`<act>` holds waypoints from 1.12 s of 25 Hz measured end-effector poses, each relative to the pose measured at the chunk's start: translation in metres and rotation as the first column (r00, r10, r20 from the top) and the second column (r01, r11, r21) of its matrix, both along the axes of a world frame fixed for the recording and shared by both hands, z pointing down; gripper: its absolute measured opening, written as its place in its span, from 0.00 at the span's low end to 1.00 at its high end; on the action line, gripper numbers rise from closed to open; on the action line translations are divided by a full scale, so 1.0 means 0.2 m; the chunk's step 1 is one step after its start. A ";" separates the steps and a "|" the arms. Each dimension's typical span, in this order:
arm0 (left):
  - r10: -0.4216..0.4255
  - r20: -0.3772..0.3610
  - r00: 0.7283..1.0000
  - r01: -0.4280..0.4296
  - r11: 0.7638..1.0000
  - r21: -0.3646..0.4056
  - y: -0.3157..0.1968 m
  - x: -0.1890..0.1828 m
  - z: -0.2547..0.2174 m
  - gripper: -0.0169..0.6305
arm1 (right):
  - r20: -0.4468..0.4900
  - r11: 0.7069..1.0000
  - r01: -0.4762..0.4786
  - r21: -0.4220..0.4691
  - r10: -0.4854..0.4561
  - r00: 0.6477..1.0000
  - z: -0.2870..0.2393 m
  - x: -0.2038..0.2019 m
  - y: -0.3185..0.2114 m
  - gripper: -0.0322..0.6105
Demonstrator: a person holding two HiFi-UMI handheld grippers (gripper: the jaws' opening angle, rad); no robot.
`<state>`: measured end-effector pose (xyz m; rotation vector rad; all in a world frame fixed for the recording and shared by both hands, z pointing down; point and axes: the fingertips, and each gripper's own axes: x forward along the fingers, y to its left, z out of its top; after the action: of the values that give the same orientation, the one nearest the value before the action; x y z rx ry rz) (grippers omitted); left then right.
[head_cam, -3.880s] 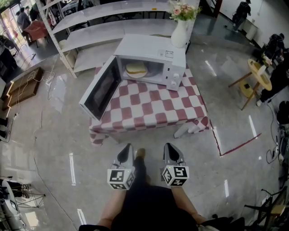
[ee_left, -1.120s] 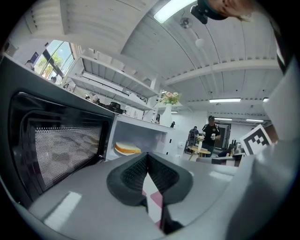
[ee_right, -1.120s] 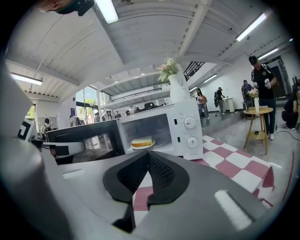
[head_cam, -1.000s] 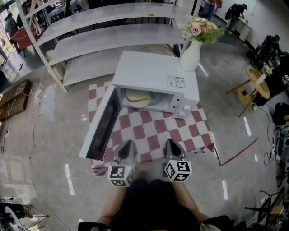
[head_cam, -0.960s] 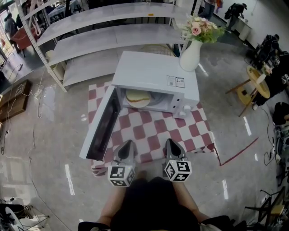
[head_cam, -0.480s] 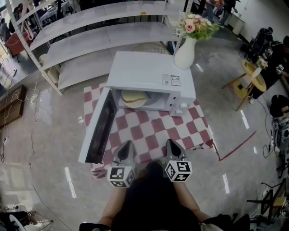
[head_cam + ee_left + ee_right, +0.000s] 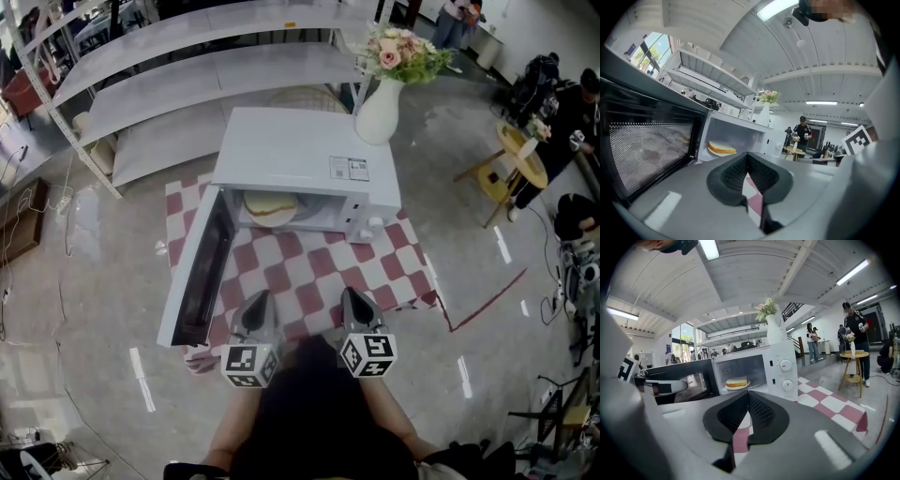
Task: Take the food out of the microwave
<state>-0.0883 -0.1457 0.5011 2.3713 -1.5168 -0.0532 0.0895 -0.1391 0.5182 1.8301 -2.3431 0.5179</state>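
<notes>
Left gripper and right gripper: the fingers of each are clenched tip to tip on nothing. They are held side by side over the near edge of the worktop, with its red-and-white checked cloth, well short of the microwave. Probable hazards: fingers that reach the cavity clenched would push the plate deeper rather than take it. The open door swings out on the left gripper's side and could be struck on the way in. A pinch on one side of the thin plate rim could tip it and let the food slide off. A jolt to the oven could topple the vase of flowers that appears to stand on its top. The food lies flat on the white plate inside the open cavity. It is a pale, thick slab of bread, seemingly a sandwich, with a yellowish band along its side.
</notes>
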 end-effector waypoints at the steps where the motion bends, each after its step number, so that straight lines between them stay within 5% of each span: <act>1: 0.001 0.001 1.000 -0.001 1.000 0.000 -0.01 0.00 0.00 0.04 | 0.000 1.000 0.000 -0.002 0.000 1.000 0.00 0.00 -0.01 0.05; 28: -0.101 -0.009 0.995 0.100 0.992 -0.080 -0.38 0.07 0.14 0.04 | 0.001 0.996 0.078 -0.046 -0.078 0.997 0.09 0.08 -0.41 0.05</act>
<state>-0.0743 -0.2210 0.5291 2.2276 -1.6012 -0.0308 0.1057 -0.2214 0.5355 1.7107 -2.3703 0.5561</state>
